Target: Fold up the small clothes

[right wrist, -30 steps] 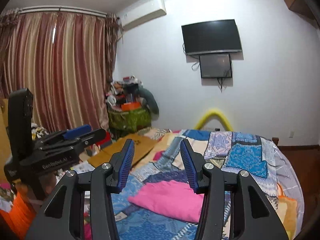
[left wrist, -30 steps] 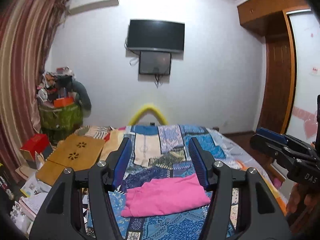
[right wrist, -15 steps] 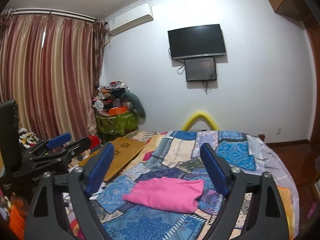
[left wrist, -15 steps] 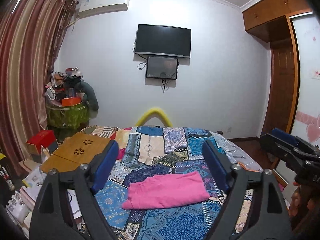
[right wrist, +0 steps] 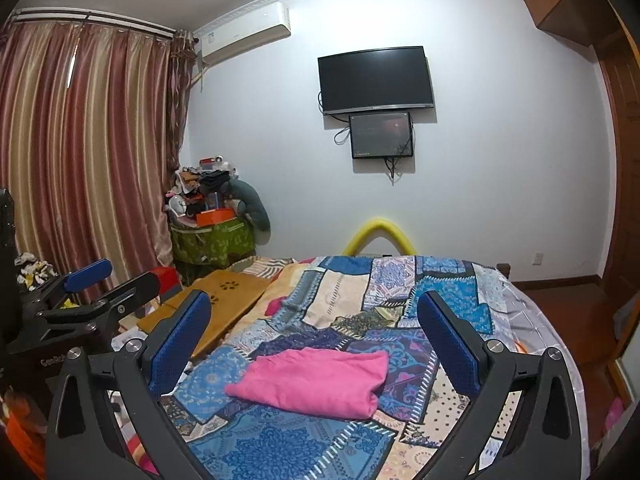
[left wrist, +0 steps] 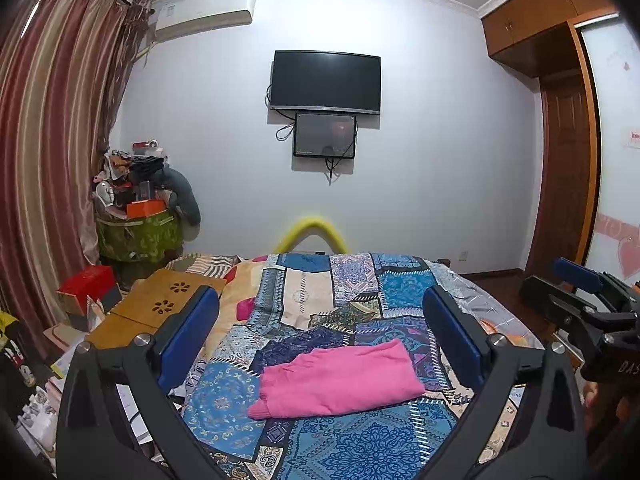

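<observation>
A folded pink garment point(left wrist: 340, 380) lies flat on the patchwork bedspread point(left wrist: 360, 448); it also shows in the right wrist view point(right wrist: 312, 380). My left gripper point(left wrist: 320, 300) is open and empty, held above and in front of the garment, apart from it. My right gripper point(right wrist: 314, 304) is open and empty, also held back above the garment. The right gripper shows at the right edge of the left wrist view point(left wrist: 584, 300), and the left gripper shows at the left edge of the right wrist view point(right wrist: 100, 292).
A wooden lap desk point(left wrist: 160, 304) lies at the bed's left side, with a red box point(left wrist: 86, 288) and floor clutter beyond. A piled green bin point(left wrist: 136, 232) stands by the striped curtain point(left wrist: 48, 160). A TV point(left wrist: 326, 82) hangs on the far wall. A wooden wardrobe point(left wrist: 568, 160) is at right.
Both grippers have opened wide and pulled back and up from the pink garment, which stays folded on the bed.
</observation>
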